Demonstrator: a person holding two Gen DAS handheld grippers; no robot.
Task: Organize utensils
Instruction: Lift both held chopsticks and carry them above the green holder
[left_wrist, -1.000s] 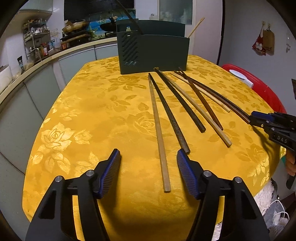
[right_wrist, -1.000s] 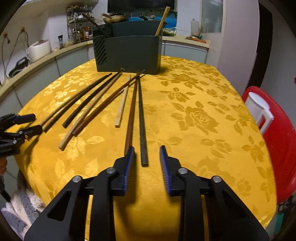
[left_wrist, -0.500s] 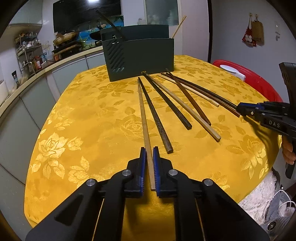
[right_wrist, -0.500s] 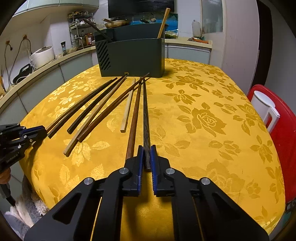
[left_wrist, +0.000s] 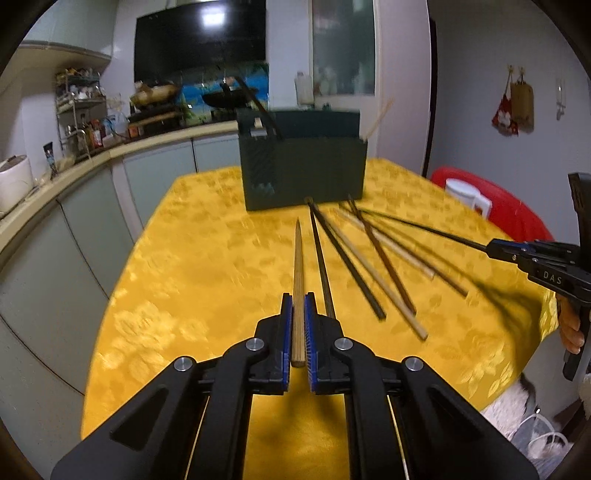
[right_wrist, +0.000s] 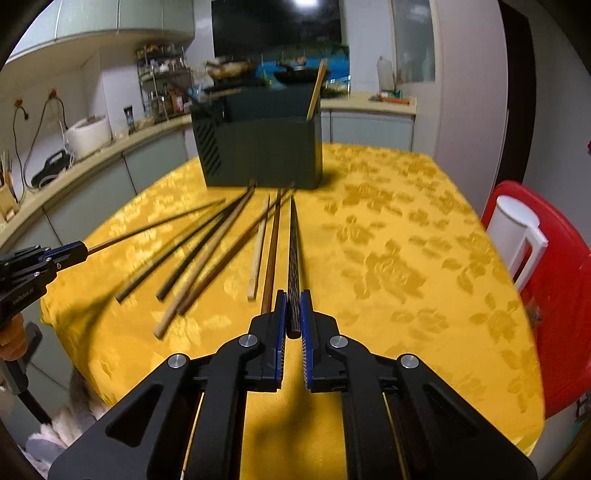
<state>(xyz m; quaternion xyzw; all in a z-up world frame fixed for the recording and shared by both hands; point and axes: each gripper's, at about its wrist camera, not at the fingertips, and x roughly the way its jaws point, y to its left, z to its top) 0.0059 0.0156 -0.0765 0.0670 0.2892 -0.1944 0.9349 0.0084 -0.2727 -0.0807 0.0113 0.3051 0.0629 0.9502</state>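
Gripping 1 chopstick each: left gripper (left_wrist: 298, 325) has just clamped the pale chopstick (left_wrist: 297, 280), right gripper (right_wrist: 293, 314) the dark chopstick (right_wrist: 294, 266); both lifted, ready for the holder (right_wrist: 269, 151).

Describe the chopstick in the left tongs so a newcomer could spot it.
On the yellow tablecloth, before the dark green holder, chopsticks fan out. The held pale bamboo chopstick is the leftmost, clamped in the left tongs. Unlike its neighbours, it is lifted and light tan with fine grain.

Black gripper (left_wrist: 299, 306), blue-padded jaws, silver screws.
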